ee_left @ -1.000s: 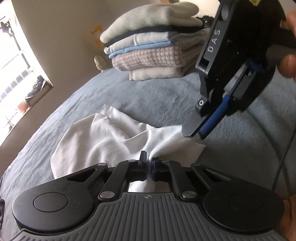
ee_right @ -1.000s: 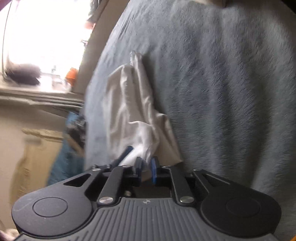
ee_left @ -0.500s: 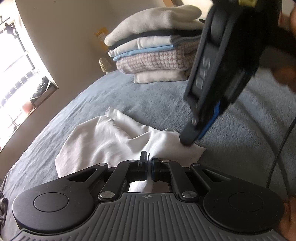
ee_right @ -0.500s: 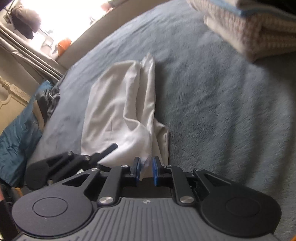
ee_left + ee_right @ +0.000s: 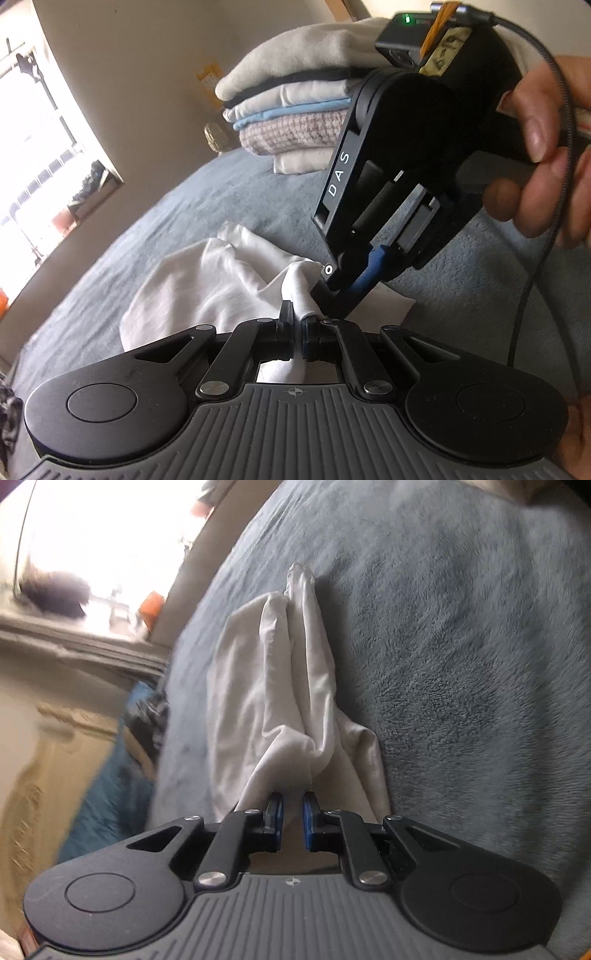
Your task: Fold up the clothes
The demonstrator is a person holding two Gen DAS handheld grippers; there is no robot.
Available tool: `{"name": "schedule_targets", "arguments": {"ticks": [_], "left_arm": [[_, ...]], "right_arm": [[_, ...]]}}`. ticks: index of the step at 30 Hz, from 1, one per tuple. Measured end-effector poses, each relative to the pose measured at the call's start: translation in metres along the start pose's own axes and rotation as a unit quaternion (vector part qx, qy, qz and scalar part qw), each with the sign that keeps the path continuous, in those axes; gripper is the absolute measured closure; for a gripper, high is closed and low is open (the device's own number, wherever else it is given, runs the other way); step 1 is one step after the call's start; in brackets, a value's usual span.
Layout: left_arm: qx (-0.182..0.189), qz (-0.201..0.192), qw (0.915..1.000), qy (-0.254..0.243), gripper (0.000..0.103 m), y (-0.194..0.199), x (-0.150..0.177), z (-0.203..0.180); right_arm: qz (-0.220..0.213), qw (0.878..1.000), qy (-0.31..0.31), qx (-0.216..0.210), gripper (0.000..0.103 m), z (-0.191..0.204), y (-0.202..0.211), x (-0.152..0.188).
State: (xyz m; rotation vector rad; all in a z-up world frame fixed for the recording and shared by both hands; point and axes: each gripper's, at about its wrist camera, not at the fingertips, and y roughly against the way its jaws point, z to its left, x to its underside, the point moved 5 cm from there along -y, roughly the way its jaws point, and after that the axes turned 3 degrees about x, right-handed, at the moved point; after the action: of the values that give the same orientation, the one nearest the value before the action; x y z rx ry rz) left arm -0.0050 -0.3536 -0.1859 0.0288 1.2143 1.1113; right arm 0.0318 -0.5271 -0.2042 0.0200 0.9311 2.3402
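Observation:
A white garment (image 5: 207,280) lies bunched on the grey-blue blanket (image 5: 461,295). My left gripper (image 5: 297,317) is shut on a fold of its near edge. My right gripper (image 5: 341,295) comes in from the upper right, its tips right beside the left gripper's, pinching the same raised fold. In the right wrist view the white garment (image 5: 280,686) stretches away from my right gripper (image 5: 292,805), whose blue pads stand close together with cloth running between them.
A stack of folded clothes (image 5: 295,110) sits at the far end of the blanket by the wall. A bright window (image 5: 40,166) is on the left. A blue cloth pile (image 5: 114,775) lies beyond the bed's left edge.
My right gripper has swung in close to the left gripper and taken the fold next to it. The cloth between the two grippers has lifted into a ridge.

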Motion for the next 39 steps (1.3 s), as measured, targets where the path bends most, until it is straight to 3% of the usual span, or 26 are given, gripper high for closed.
{"name": "schedule_targets", "arguments": {"ticks": [6,10,13,17,20,23,28,35,39], "left_arm": [[0.024,0.012,0.999,-0.036,0.099,-0.008,0.009,-0.016],[0.028,0.015,0.9977,-0.06,0.098,-0.01,0.017,-0.027],[0.026,0.015,0.9974,-0.066,0.098,-0.011,0.017,-0.028],[0.025,0.016,0.997,-0.071,0.097,-0.011,0.016,-0.029],[0.027,0.017,0.9968,-0.073,0.094,-0.01,0.015,-0.029],[0.056,0.015,0.9966,-0.059,0.089,0.0,0.014,-0.026],[0.111,0.003,0.9935,-0.026,0.082,0.018,0.012,-0.017],[0.106,-0.003,0.9939,0.032,0.081,0.004,0.001,-0.009],[0.103,0.03,0.9934,0.04,0.081,-0.02,0.004,-0.019]], "right_arm": [[-0.014,0.998,-0.051,-0.03,0.09,-0.028,0.003,-0.003],[-0.025,0.997,-0.075,-0.024,0.09,-0.043,0.02,-0.006],[-0.024,0.997,-0.071,-0.036,0.088,-0.037,0.023,-0.009],[-0.002,0.998,-0.051,-0.03,0.065,-0.025,0.012,-0.012],[0.011,1.0,-0.018,-0.005,0.069,-0.015,0.002,-0.011],[0.01,1.0,0.005,0.019,0.086,-0.012,-0.002,-0.011],[0.011,0.999,0.016,0.034,0.087,-0.012,-0.001,-0.009],[0.011,0.999,0.023,0.042,0.087,-0.013,0.003,-0.008],[0.01,0.999,0.023,0.043,0.085,-0.011,0.005,-0.009]]}}
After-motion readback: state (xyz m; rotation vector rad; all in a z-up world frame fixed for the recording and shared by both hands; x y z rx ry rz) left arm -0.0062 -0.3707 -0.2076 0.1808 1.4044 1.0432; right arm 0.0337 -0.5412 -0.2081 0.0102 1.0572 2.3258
